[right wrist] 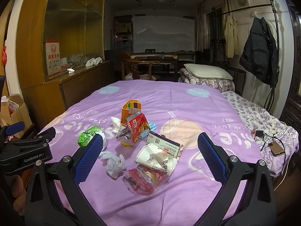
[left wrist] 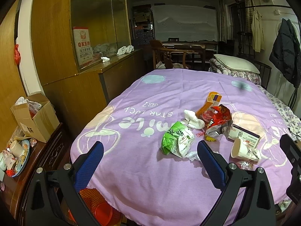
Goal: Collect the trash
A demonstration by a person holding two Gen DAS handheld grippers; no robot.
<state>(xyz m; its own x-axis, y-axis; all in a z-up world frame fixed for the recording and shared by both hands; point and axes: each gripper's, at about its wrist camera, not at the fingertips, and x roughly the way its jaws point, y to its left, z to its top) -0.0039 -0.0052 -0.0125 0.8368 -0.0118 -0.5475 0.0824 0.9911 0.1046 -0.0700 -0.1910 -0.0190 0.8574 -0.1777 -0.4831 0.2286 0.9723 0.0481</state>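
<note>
Nearest the right gripper (right wrist: 150,146), whose jaws stood spread wide and empty, a clear plastic wrapper (right wrist: 144,177) with red contents lay on the purple cloth (right wrist: 188,197), touching the lower edge of a tipped paper cup (right wrist: 150,153). Just to its left sat a crumpled white bag (right wrist: 114,163). The left gripper (left wrist: 150,154) was likewise released and held nothing; its right finger (left wrist: 211,164) sat close to a green packet (left wrist: 176,141), and an orange mesh basket (left wrist: 97,204) showed below the cloth's near edge, probably the receptacle, though that could not be confirmed. Behind the cup, a white carton (right wrist: 164,144) leaned against it; farther back, a red snack bag (right wrist: 136,129), white tissue (right wrist: 116,122) and an upright orange box (right wrist: 130,109) formed a loose cluster. Well apart on the floral bedding lay a phone (right wrist: 276,147) with cables, which was not trash. No item appeared collected yet. Several faults were judged possible. Closing on the clear wrapper might pinch the cloth with it and drag the whole pile, because the film lay flat. Gripping the cup by its thin rim could crush it and spill the scraps inside. Lifting one touching item could topple the orange box or scatter light tissue. Both grippers working the same cluster risked collision, given how close they stood.
</note>
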